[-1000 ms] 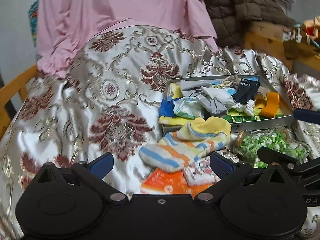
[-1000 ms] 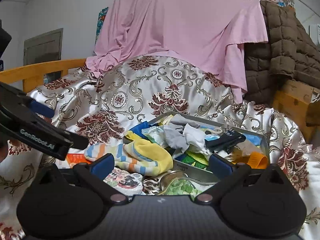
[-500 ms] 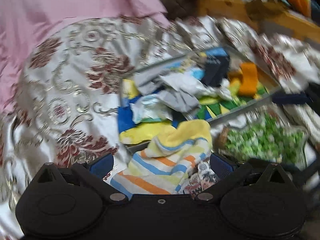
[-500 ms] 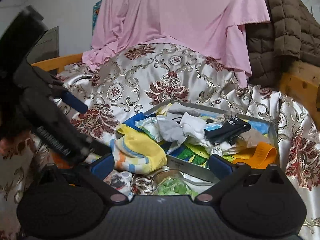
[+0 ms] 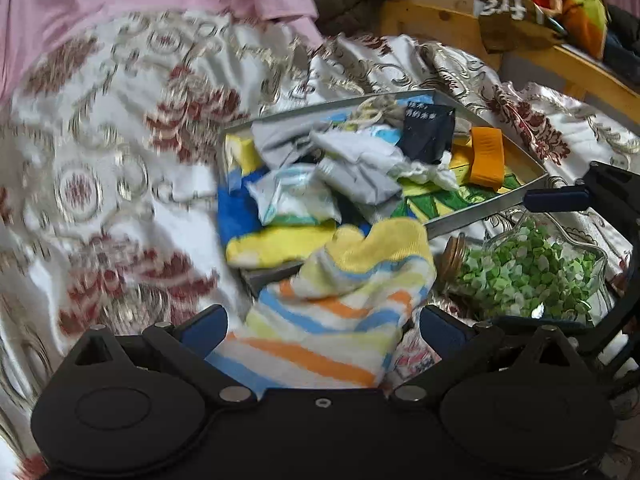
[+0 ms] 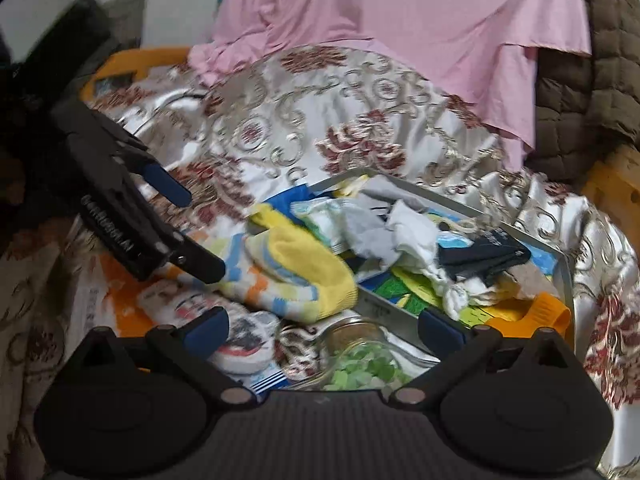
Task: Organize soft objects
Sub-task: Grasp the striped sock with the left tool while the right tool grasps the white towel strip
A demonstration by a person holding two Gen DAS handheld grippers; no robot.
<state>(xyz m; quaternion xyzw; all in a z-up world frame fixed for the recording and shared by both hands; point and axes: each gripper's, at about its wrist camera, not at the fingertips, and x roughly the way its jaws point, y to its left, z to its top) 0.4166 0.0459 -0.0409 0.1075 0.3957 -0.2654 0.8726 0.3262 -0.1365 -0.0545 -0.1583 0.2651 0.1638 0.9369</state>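
Observation:
A striped sock (image 5: 332,308) with a yellow cuff lies against the near edge of a metal tray (image 5: 480,210) full of socks and cloths. My left gripper (image 5: 320,326) is open, its fingers on either side of the sock's toe end. In the right wrist view the same sock (image 6: 296,276) lies left of the tray (image 6: 568,280), and the left gripper (image 6: 188,232) reaches over it, open. My right gripper (image 6: 324,326) is open and empty above a glass jar (image 6: 360,356) of green pieces.
The jar (image 5: 528,276) lies on its side right of the sock. An orange packet (image 6: 120,300) and small printed items (image 6: 240,336) lie under and beside the sock. A patterned satin cover (image 5: 120,184), pink cloth (image 6: 400,20) and brown quilted jacket (image 6: 592,80) surround them.
My left gripper has moved forward and down until its open fingers straddle the striped sock. The right gripper has shifted slightly forward, over the jar.

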